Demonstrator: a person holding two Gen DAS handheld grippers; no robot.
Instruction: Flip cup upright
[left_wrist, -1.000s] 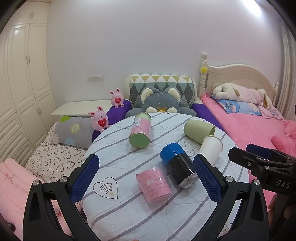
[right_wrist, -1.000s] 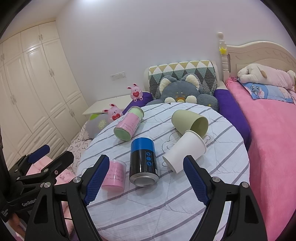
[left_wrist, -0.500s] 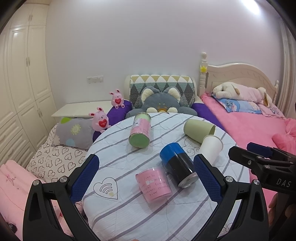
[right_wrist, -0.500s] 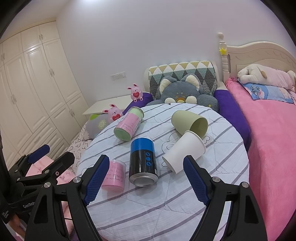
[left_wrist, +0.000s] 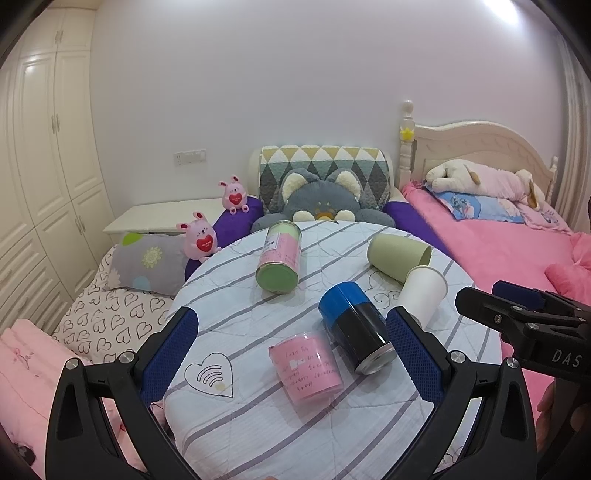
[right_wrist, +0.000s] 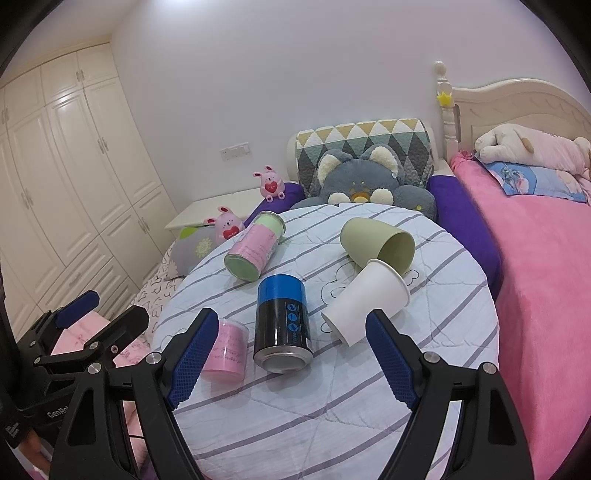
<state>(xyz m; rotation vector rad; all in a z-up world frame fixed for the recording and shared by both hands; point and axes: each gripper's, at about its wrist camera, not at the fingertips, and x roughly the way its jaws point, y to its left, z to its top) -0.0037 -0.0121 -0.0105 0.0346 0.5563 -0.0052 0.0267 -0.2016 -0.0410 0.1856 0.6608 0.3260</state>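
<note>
Both hand-held grippers hover above the near edge of a round worktop (left_wrist: 258, 435) covered with a pale striped cloth, and neither holds anything. The left hand-held gripper (left_wrist: 291, 350) has its blue-padded fingers spread wide; between them, just ahead, a pink cup (left_wrist: 306, 369) lies on its side, and a blue-and-black can (left_wrist: 354, 326) lies tipped beside it toward the right finger. The right hand-held gripper (right_wrist: 291, 354) is likewise spread wide, with the blue-and-black can (right_wrist: 282, 325) lying straight ahead between its fingers, its metal end facing the camera. The white paper cup (right_wrist: 365, 306) lies on its side just ahead of this gripper's right finger, base toward the gripper and mouth pointing away. Its rim touches a green cup (right_wrist: 376, 242), also on its side, farther ahead. The pink cup (right_wrist: 227, 349) shows just past the right gripper's left finger. Farther ahead and to the left, a pink-and-green canister (right_wrist: 255, 251) lies tipped. Beyond the worktop sits a grey plush cat (right_wrist: 365, 181), with a pink bed (right_wrist: 546, 258) off to the right and white wardrobes (right_wrist: 62, 177) to the left.
</note>
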